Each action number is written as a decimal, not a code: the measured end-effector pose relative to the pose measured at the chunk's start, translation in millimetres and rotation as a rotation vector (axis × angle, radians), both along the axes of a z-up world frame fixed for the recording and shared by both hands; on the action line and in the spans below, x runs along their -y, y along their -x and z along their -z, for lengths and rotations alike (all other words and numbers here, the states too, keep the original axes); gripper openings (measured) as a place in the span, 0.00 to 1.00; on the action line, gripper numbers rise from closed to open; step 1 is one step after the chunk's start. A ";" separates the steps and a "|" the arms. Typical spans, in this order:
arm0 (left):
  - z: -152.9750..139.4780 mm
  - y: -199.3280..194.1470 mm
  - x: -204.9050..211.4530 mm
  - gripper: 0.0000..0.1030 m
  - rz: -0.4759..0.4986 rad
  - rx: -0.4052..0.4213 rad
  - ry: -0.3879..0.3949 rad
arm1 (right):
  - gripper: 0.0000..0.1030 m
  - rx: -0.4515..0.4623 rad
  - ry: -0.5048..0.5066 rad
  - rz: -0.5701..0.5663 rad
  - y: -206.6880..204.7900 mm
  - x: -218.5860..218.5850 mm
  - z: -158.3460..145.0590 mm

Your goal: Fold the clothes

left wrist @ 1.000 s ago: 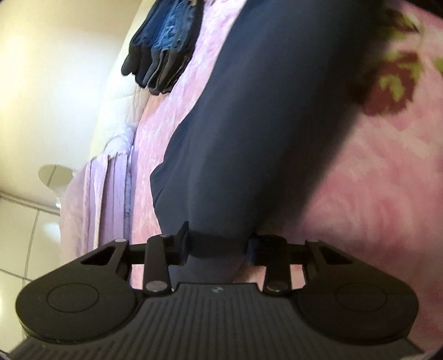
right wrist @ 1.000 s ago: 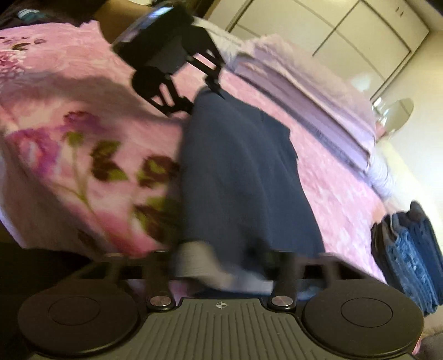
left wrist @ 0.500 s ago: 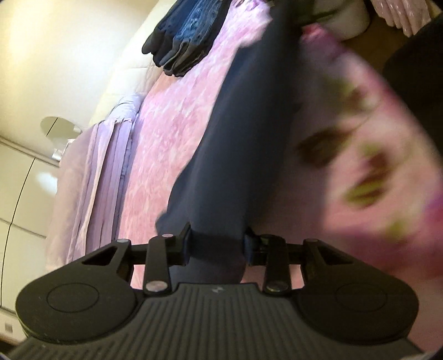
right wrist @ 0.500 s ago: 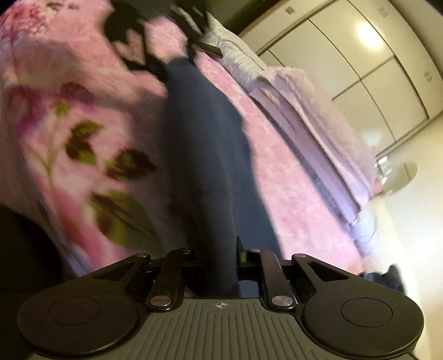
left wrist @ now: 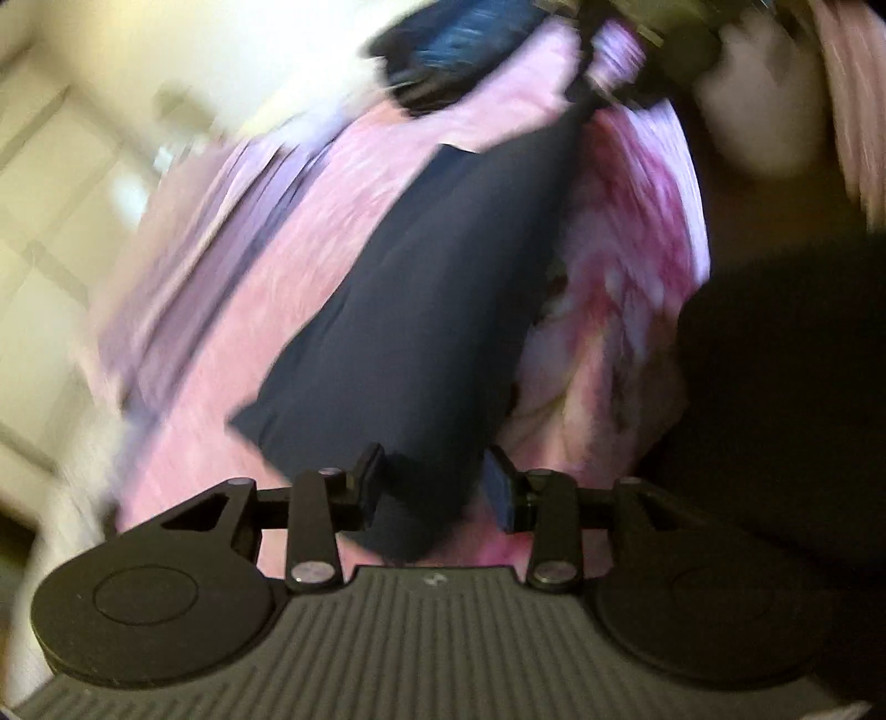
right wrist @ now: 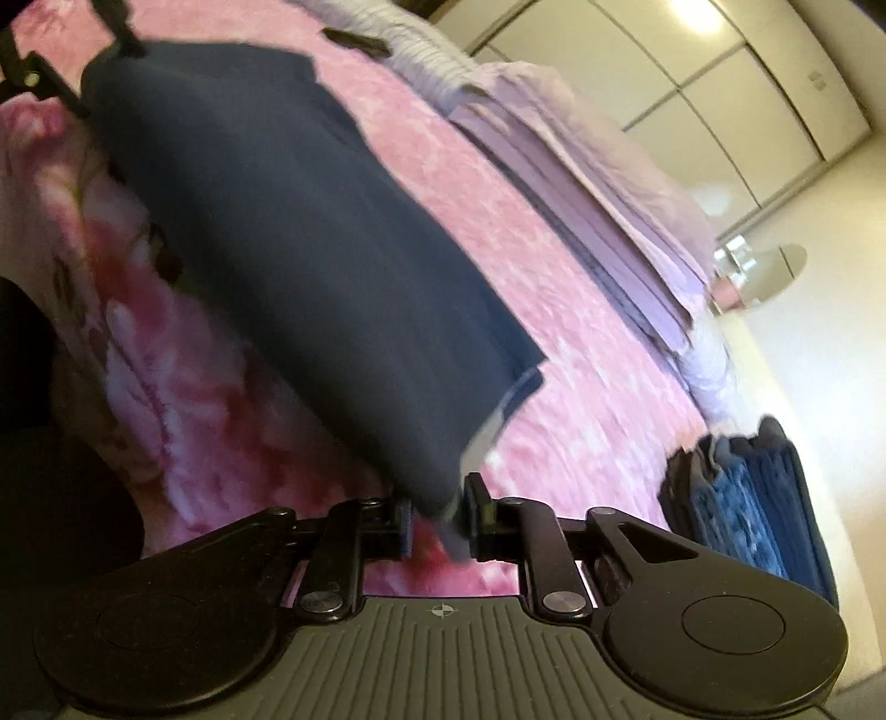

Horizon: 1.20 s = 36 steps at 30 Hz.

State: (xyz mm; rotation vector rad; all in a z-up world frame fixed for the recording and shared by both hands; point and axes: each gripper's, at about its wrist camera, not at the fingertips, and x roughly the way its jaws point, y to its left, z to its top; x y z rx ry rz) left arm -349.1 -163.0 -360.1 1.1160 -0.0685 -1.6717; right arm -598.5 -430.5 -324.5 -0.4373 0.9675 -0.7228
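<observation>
A dark navy garment [left wrist: 432, 310] hangs stretched between my two grippers above the pink floral bedspread [left wrist: 626, 260]. My left gripper [left wrist: 434, 487] is shut on one end of it. My right gripper [right wrist: 437, 515] is shut on the other end, where a pale inner edge shows; the cloth [right wrist: 310, 243] runs away from it toward the left gripper [right wrist: 33, 83] at the top left. The left wrist view is motion-blurred; the right gripper [left wrist: 620, 72] shows blurred at its top.
A stack of folded blue denim clothes [right wrist: 758, 498] lies on the bed to the right, also blurred in the left wrist view [left wrist: 459, 44]. Folded lilac bedding [right wrist: 598, 216] lies along the far side. Wardrobe doors [right wrist: 692, 66] stand behind.
Both grippers have lifted and swung with the garment, which now hangs flatter and wider between them. The denim stack has come into the right wrist view.
</observation>
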 end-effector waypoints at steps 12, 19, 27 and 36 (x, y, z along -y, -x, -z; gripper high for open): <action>-49.3 -138.2 51.6 0.31 -0.362 -0.664 -0.027 | 0.73 0.515 -0.273 0.028 -24.6 -4.3 -85.7; -3.6 -167.9 98.1 0.30 -0.467 -0.990 -0.166 | 0.73 0.475 -0.518 -0.172 -131.4 27.4 -103.4; 18.6 -158.4 81.9 0.21 -0.511 -1.078 -0.101 | 0.73 0.402 -0.810 -0.220 -263.8 95.9 -85.2; 29.4 -160.2 73.3 0.15 -0.522 -1.122 -0.066 | 0.06 0.223 -0.751 -0.140 -322.5 115.1 -29.6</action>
